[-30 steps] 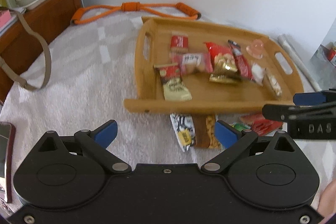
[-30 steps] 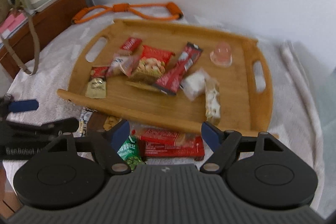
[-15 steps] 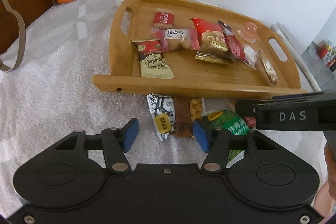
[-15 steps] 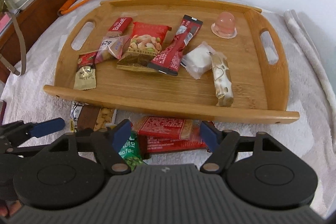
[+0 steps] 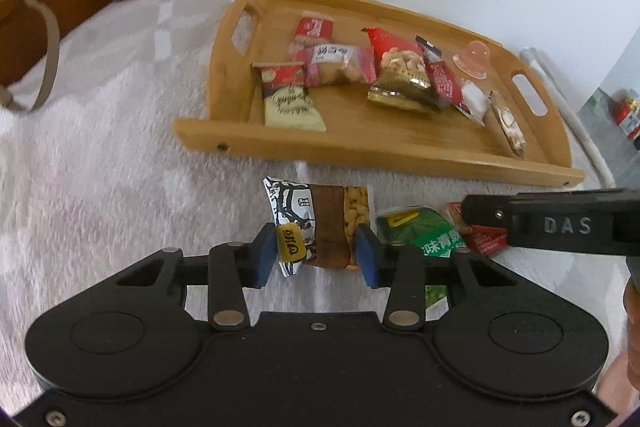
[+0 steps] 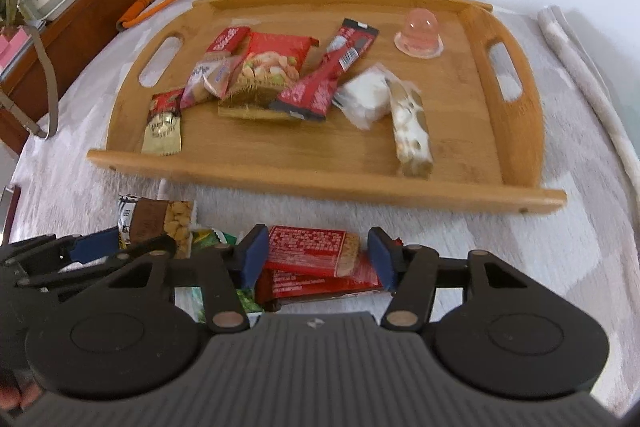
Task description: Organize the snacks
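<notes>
Two grippers reach for loose snacks lying on a pale towel just short of a wooden tray (image 6: 320, 183), which fills the upper middle of both views. In the left wrist view, the left gripper (image 5: 316, 253) has its blue pads against both sides of a nut pack (image 5: 320, 219), pinching it at lower centre of the frame; whether the pack is lifted off the towel cannot be told. In the right wrist view, the right gripper (image 6: 316, 257) stands spread around a red pack (image 6: 308, 251) that lies on top of a second red pack (image 6: 324, 281), its pads just beside the wrapper's ends and not clearly pressing. A green pack (image 5: 424, 235) lies between the two grippers, partly hidden under them.

The tray already carries a scatter of snacks, among them a nougat bar (image 6: 412, 127) at right of centre and a jelly cup (image 6: 418, 33) toward the upper right.

The risks look plain. The left pinch sits near the pack's lower end, so the pack may droop or slide out as it is raised over the tray's near rim. The right jaws, closing on stacked wrappers, may take both red packs or let the slick top one skid away. The two grippers work very near each other, and a careless lift could knock them together or drag the green pack along. A low carry could also catch the rim and jolt what the tray holds.
</notes>
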Action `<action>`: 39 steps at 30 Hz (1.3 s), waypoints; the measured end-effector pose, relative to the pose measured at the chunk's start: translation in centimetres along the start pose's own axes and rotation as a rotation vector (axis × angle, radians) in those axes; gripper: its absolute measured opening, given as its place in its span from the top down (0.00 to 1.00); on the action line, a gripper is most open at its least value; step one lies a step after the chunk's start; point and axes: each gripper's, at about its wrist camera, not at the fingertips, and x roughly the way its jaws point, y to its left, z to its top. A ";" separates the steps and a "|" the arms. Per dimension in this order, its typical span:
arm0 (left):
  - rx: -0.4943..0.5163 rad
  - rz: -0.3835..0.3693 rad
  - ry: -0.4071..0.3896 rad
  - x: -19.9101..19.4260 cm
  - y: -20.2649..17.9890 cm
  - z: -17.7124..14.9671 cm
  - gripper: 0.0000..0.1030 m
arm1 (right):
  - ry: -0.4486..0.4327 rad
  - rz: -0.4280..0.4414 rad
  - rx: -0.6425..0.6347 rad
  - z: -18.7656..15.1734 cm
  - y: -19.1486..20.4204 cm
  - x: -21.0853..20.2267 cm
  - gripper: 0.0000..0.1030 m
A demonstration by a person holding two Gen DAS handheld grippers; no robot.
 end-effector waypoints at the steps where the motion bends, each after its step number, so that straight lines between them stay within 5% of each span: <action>1: 0.001 -0.004 0.006 -0.2 0.0 -0.2 0.61 | 0.004 0.002 -0.001 -0.3 -0.1 -0.2 0.42; 8: 0.030 -0.009 0.051 -2.0 0.3 -2.5 0.62 | 0.052 0.008 -0.045 -2.3 0.2 -1.5 0.41; 13: 0.071 0.006 0.034 -2.8 0.2 -3.4 0.62 | 0.053 0.001 -0.087 -2.8 0.6 -1.7 0.29; 16: 0.065 -0.003 -0.008 -3.4 0.1 -3.2 0.54 | 0.065 0.011 -0.090 -2.7 0.8 -1.4 0.23; 18: 0.072 0.003 -0.035 -3.6 -0.1 -2.9 0.35 | 0.069 -0.004 -0.104 -2.6 1.0 -1.2 0.20; 20: 0.091 0.012 -0.057 -3.4 -0.4 -2.5 0.26 | 0.069 -0.010 -0.108 -2.6 1.1 -1.0 0.18; 27: 0.116 0.050 -0.042 -1.1 -0.3 -2.5 0.25 | 0.113 -0.008 -0.165 -2.1 1.2 0.1 0.10; 34: 0.196 0.023 -0.041 -1.1 -1.0 -3.4 0.42 | 0.171 -0.005 -0.159 -1.7 1.0 1.1 0.12; 39: 0.167 0.020 -0.043 -1.7 -1.2 -3.7 0.60 | 0.150 0.012 -0.192 -1.9 1.6 0.6 0.27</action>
